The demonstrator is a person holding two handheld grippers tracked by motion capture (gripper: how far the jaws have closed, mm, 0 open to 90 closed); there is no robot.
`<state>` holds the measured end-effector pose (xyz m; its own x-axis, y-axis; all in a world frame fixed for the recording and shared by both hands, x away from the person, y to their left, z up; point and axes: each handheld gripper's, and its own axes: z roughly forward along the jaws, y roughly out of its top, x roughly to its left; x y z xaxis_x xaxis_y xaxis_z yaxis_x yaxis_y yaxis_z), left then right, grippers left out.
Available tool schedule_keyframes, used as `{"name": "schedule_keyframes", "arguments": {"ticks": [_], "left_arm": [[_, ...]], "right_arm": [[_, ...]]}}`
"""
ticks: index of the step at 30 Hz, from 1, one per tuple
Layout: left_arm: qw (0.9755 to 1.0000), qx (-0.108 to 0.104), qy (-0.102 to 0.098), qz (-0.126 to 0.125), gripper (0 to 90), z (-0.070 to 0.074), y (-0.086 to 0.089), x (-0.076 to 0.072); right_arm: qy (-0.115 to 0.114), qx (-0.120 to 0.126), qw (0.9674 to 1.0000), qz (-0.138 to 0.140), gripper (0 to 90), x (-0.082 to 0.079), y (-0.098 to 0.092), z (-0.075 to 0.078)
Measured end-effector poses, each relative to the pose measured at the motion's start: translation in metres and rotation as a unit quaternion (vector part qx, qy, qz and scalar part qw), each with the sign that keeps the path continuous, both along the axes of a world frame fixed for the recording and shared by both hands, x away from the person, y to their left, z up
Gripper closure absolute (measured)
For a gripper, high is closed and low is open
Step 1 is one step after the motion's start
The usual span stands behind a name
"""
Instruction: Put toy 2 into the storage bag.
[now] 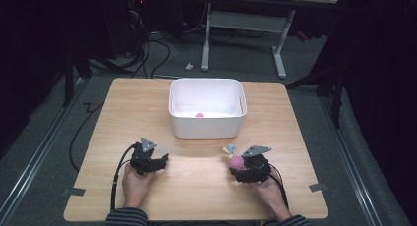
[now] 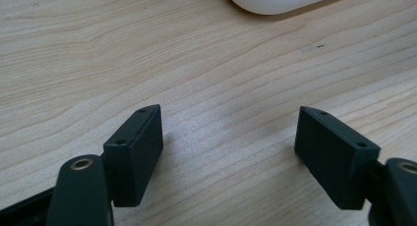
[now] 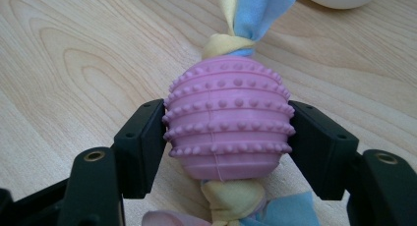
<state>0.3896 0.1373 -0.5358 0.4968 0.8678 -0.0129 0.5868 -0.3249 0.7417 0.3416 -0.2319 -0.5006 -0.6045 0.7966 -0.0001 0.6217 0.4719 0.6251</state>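
A pink studded rubber ball with yellow and blue cloth strips knotted at both ends sits between the jaws of my right gripper, and both pads press on its sides. From above, the ball lies low over the wooden table at the front right, its cloth tail pointing toward a white bin. Something small and pink rests on the bin's floor. At the front left, my left gripper stands open over bare wood, nothing between its jaws.
The white bin stands at the table's middle back; its rounded corner shows at the top of the left gripper view. Grey tape marks sit near both front corners. Cables trail from the grippers. A desk frame stands beyond the table.
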Motion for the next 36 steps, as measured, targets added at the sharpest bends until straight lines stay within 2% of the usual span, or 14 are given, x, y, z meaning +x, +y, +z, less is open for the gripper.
{"name": "schedule_keyframes", "arguments": {"ticks": [3,9,15,19,23,26,29,36], "left_arm": [[1.0000,0.000,0.000,0.000,27.0,0.000,0.000,0.000],[1.0000,0.000,0.000,0.000,27.0,0.000,0.000,0.000],[1.0000,0.000,0.000,0.000,27.0,0.000,0.000,0.000],[1.0000,0.000,0.000,-0.001,26.9,0.000,0.000,0.000],[1.0000,0.000,0.000,-0.001,27.0,0.000,0.000,0.000],[1.0000,0.000,0.000,-0.001,27.0,0.000,0.000,0.000],[1.0000,0.000,0.000,0.000,27.0,0.000,0.000,0.000],[1.0000,0.000,0.000,0.000,27.1,0.000,0.000,0.000]], "right_arm": [[-0.008,0.010,0.9999,-0.001,34.2,-0.002,-0.003,0.004],[-0.013,0.016,0.9998,0.000,34.3,-0.003,-0.005,0.009],[-0.025,0.025,0.9994,0.004,34.4,-0.007,-0.011,0.022],[-0.027,0.033,0.9991,0.008,34.4,-0.009,-0.013,0.025],[-0.019,0.035,0.9991,0.016,34.5,-0.008,-0.013,0.031],[-0.021,0.037,0.9989,0.018,34.5,-0.008,-0.014,0.034],[-0.032,0.043,0.9984,0.016,34.6,-0.008,-0.016,0.043],[-0.032,0.045,0.9982,0.020,34.7,-0.006,-0.017,0.056]]}}
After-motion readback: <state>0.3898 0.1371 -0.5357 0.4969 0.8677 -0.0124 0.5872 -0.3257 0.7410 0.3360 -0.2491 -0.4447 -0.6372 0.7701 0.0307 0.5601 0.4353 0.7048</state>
